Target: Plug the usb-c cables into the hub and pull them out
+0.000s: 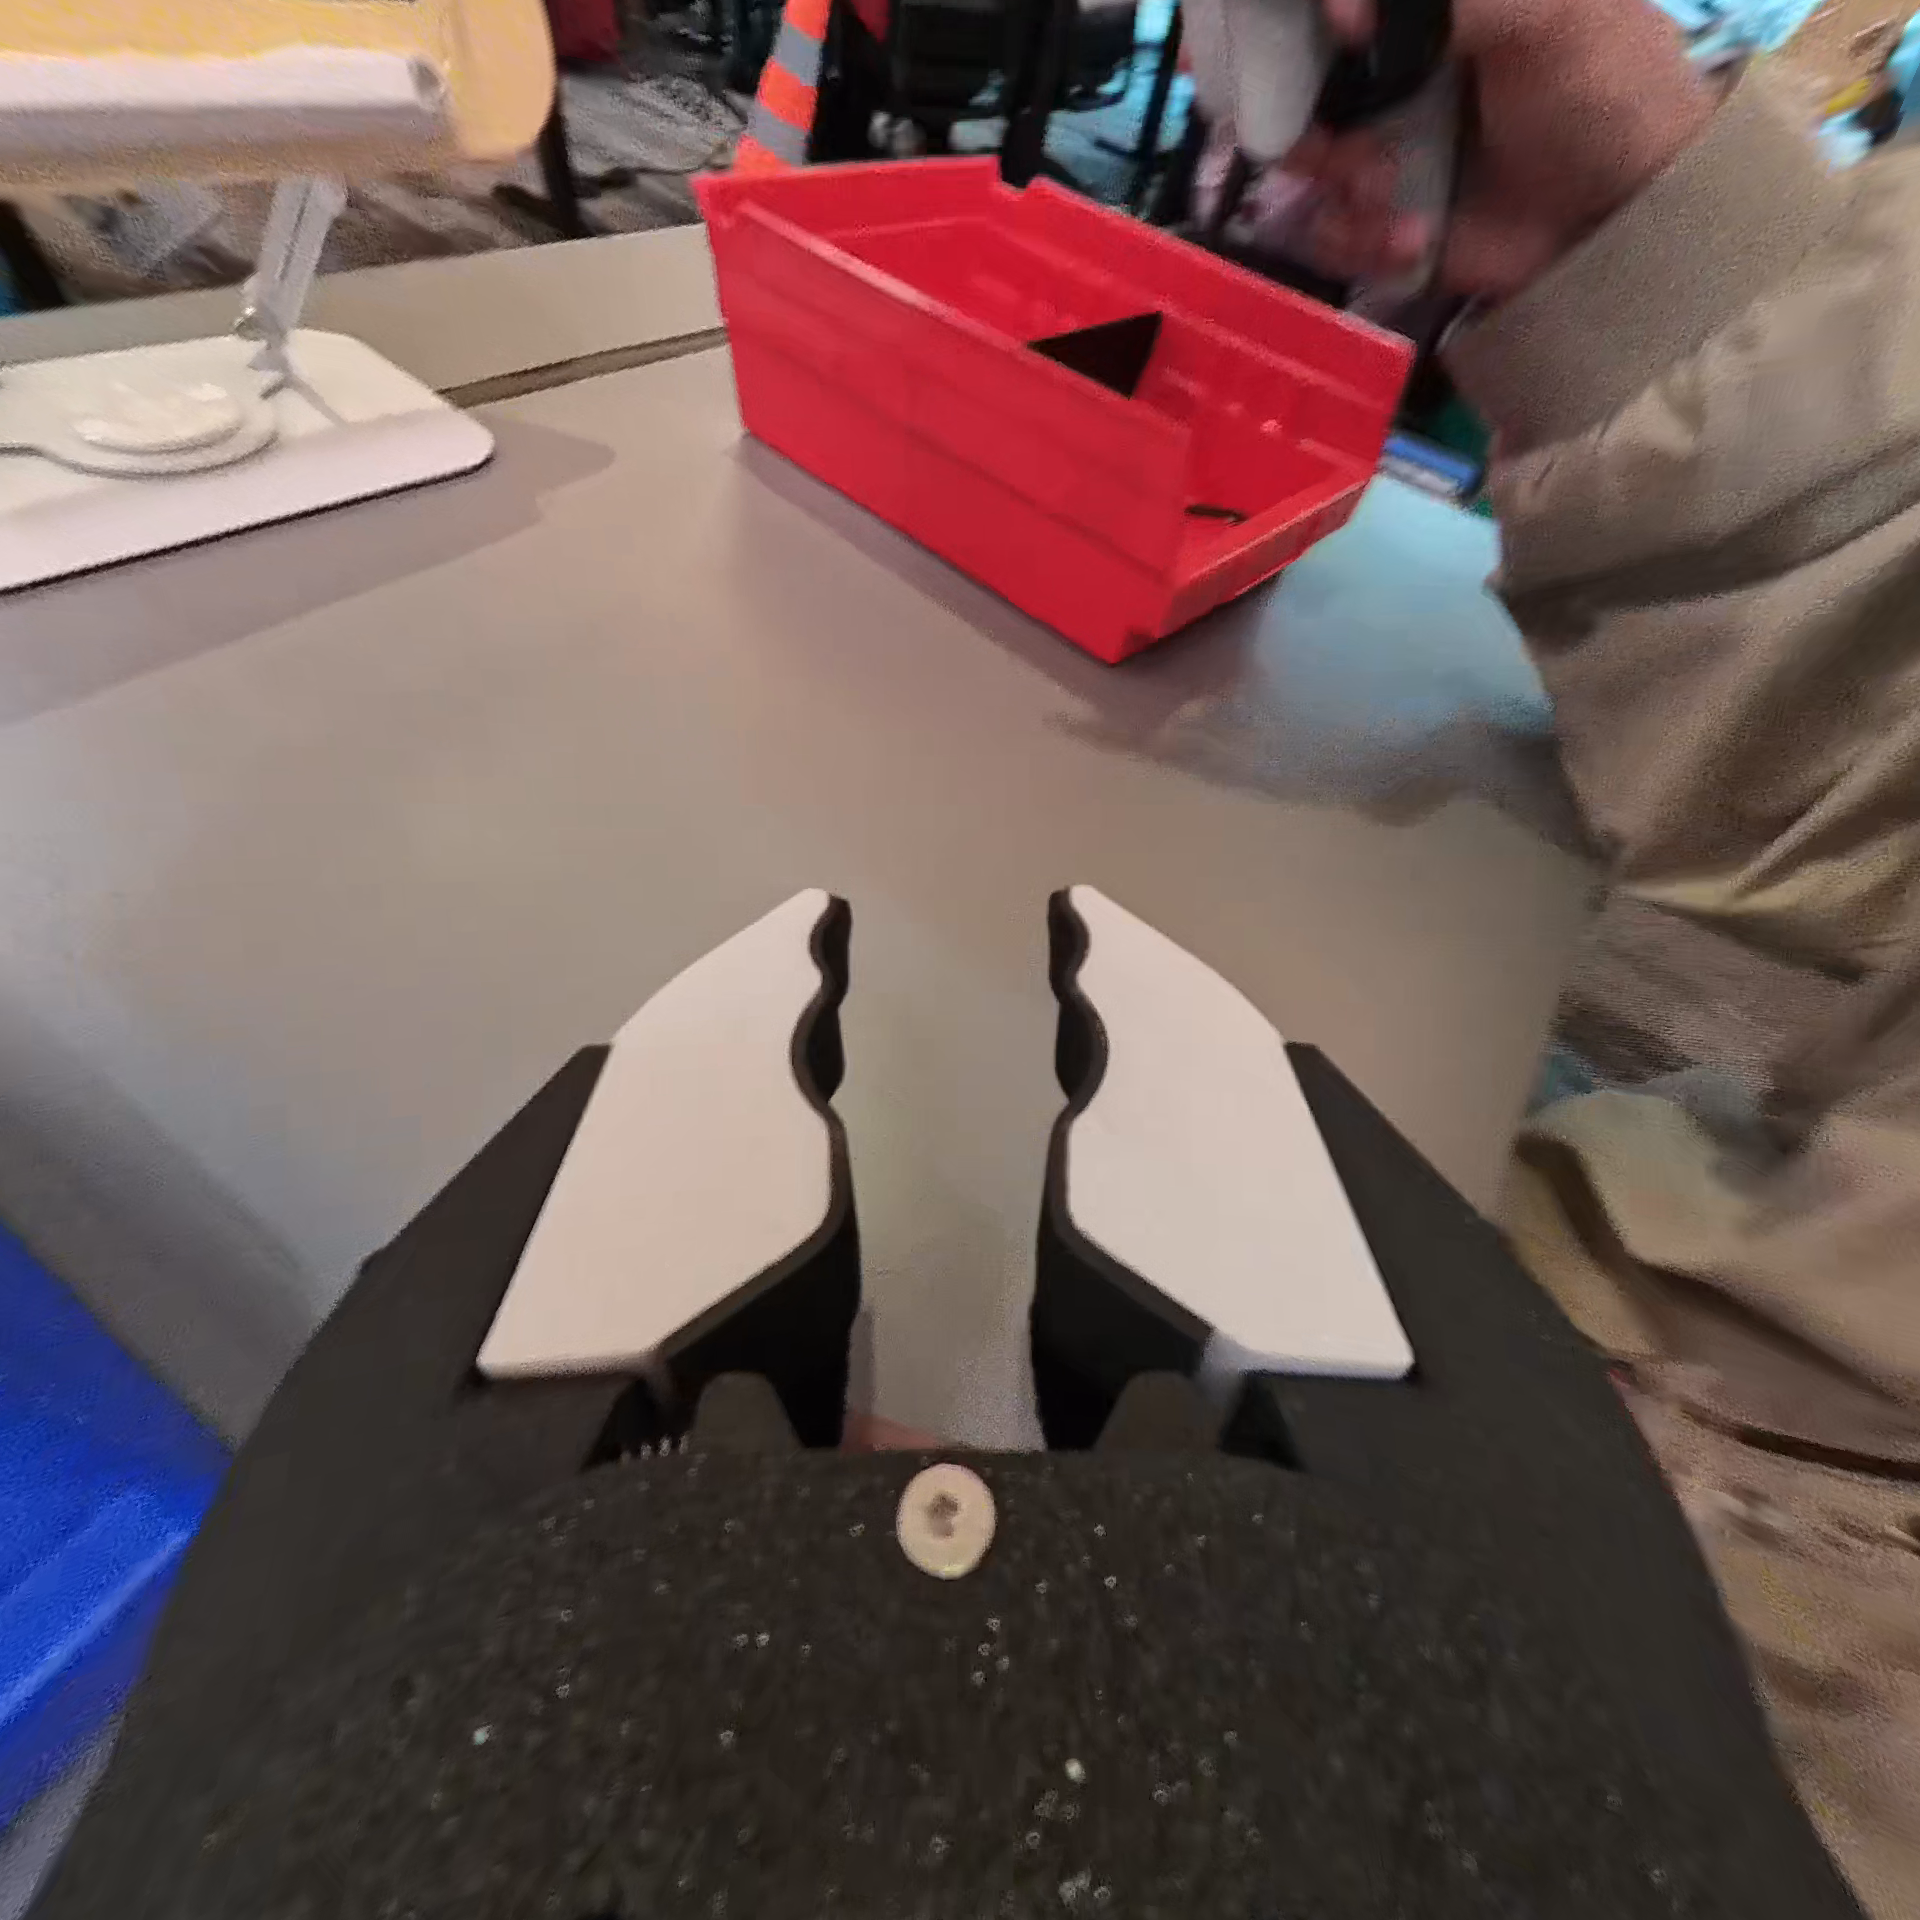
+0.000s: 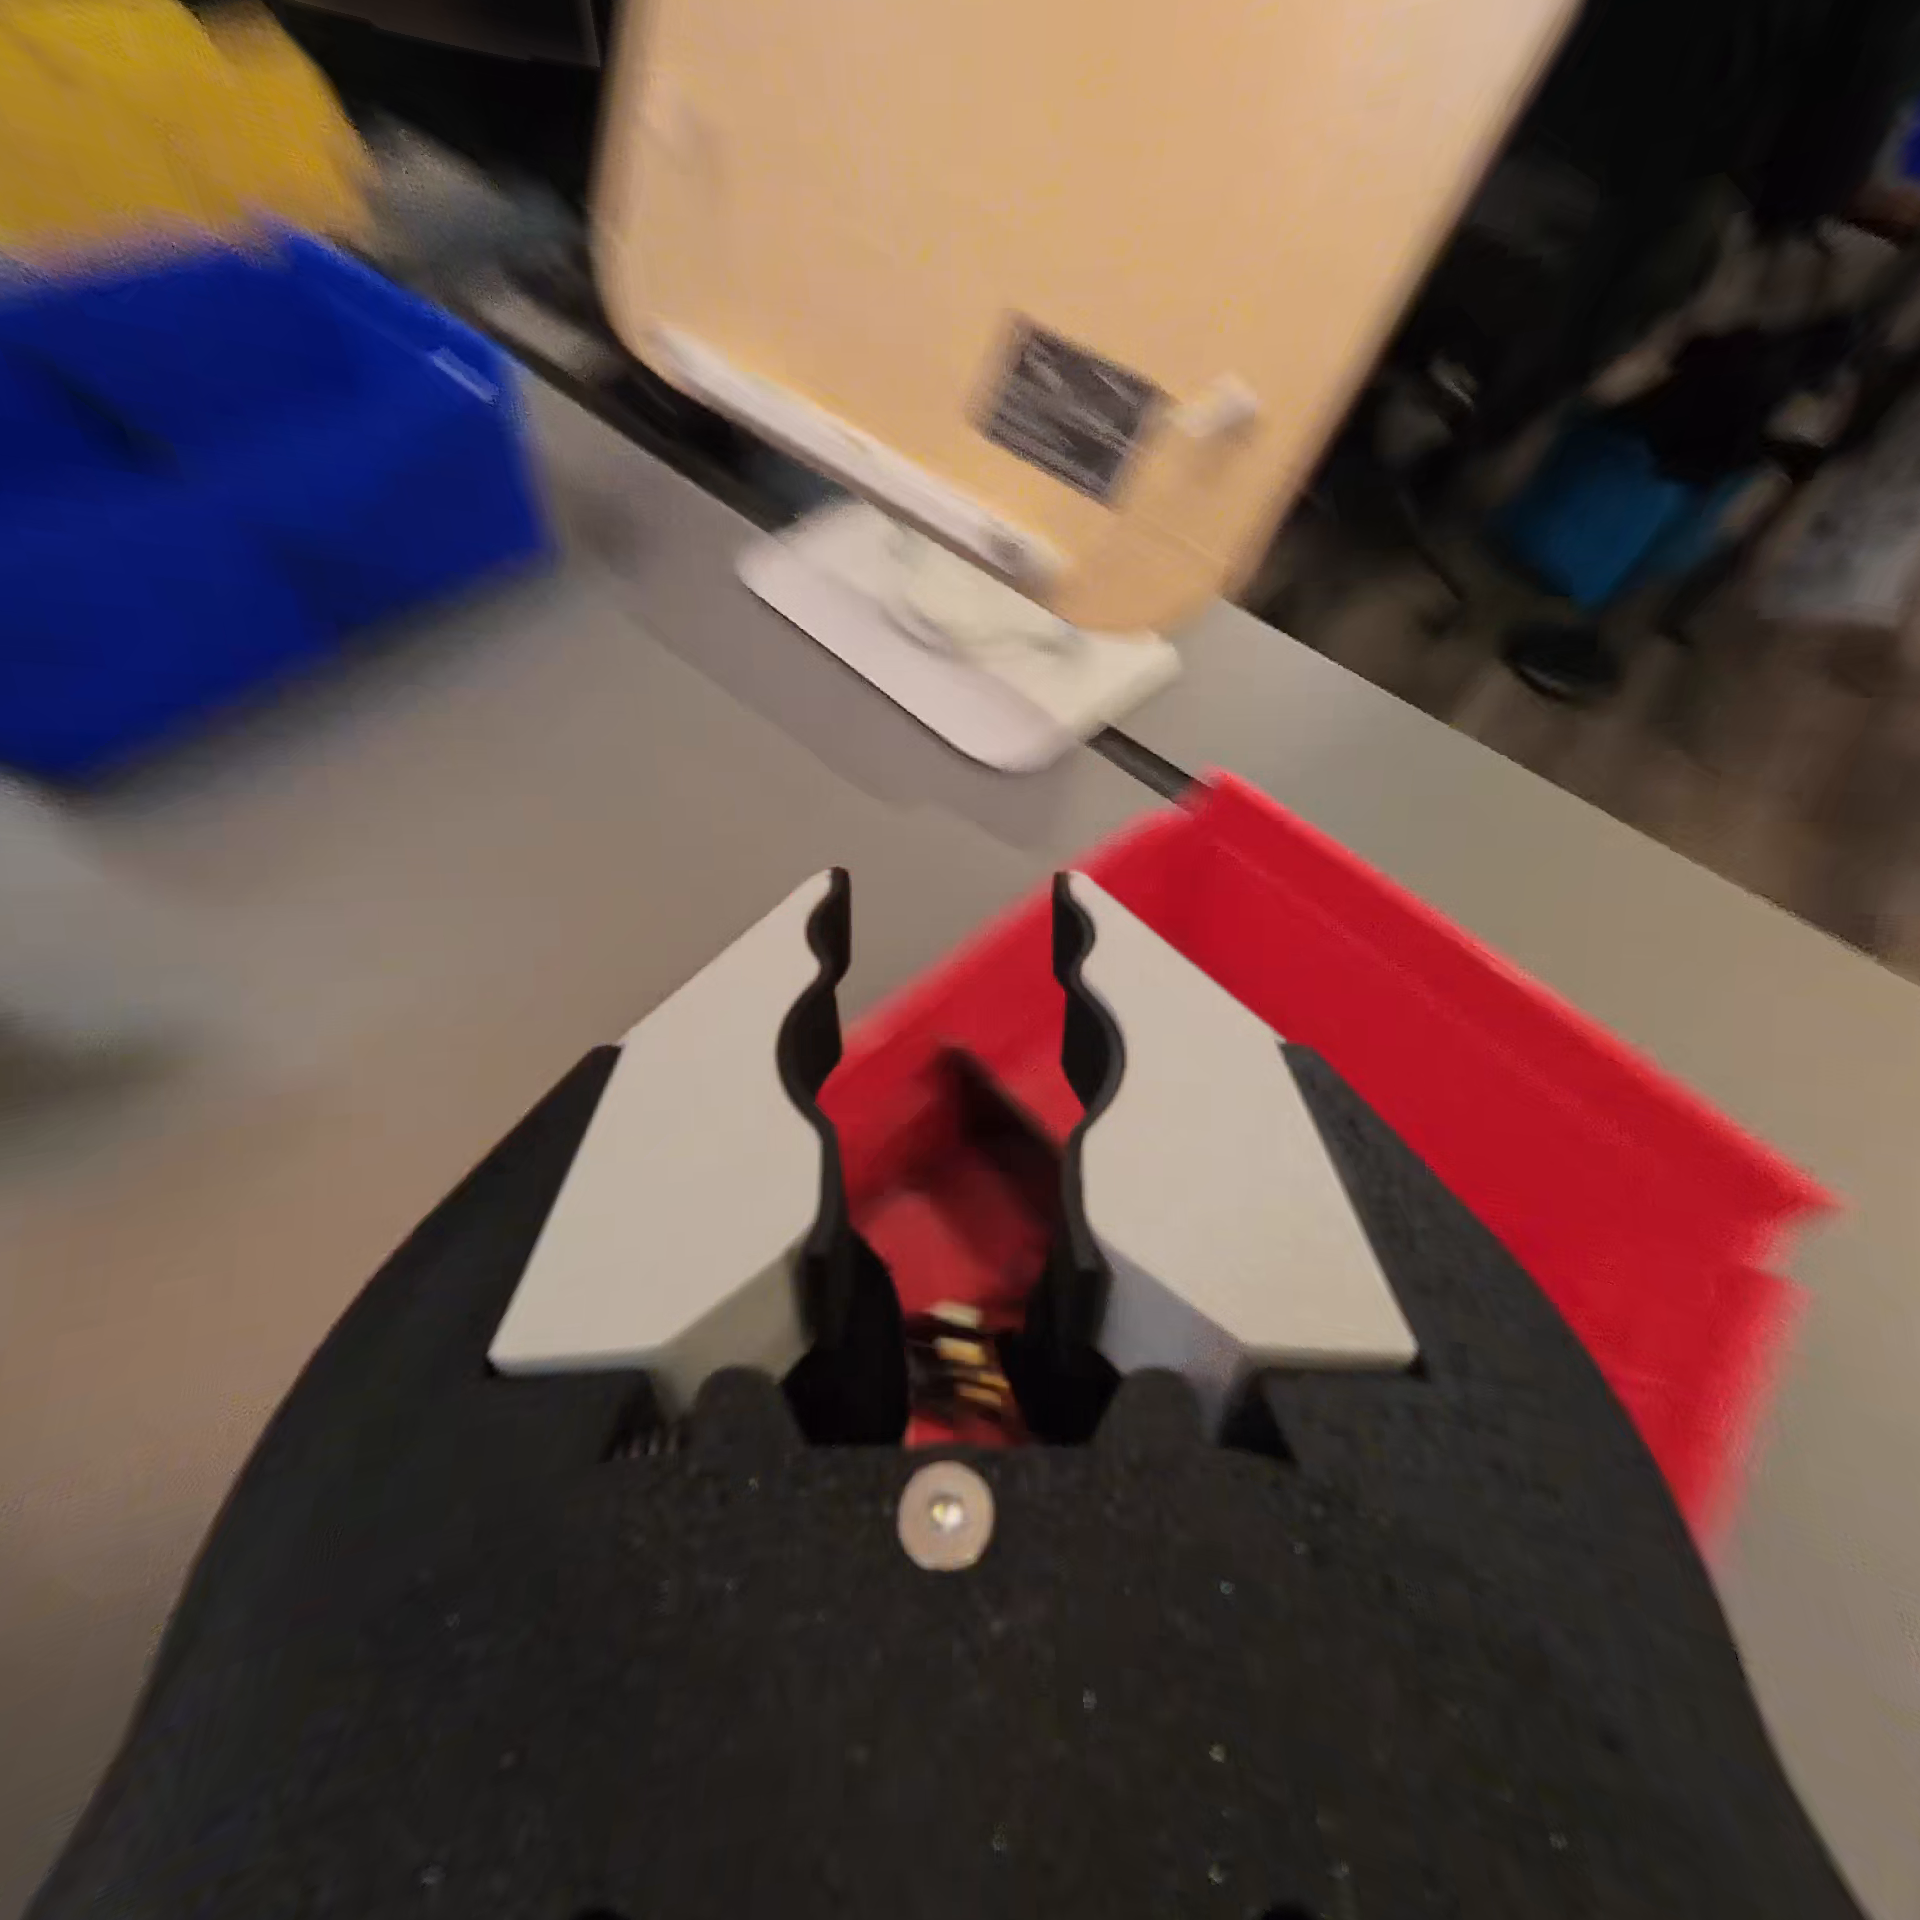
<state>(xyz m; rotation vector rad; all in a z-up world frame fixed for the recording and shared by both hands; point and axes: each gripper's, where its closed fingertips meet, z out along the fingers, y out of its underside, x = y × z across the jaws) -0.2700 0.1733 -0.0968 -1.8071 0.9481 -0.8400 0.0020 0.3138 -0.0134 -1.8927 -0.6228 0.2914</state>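
We hold left gripper (image 1: 948, 935) parted, empty, low over table (image 1: 520, 779); bin (image 1: 987, 416) ahead-right. Right gripper (image 2: 951, 914) parted, empty, poised over bin, likely to fetch contents. Hub and cables not identifiable; small metallic parts (image 2: 961, 1371) under right gripper, too blurred.

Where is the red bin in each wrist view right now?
Left wrist view: the red bin sits on the grey table, upper centre-right, well ahead of the open jaws.
Right wrist view: the red bin fills the centre-right, blurred, directly under and behind the open jaws.
Shared landmark: the white stand base on the table, upper left in the left view, upper centre in the right.
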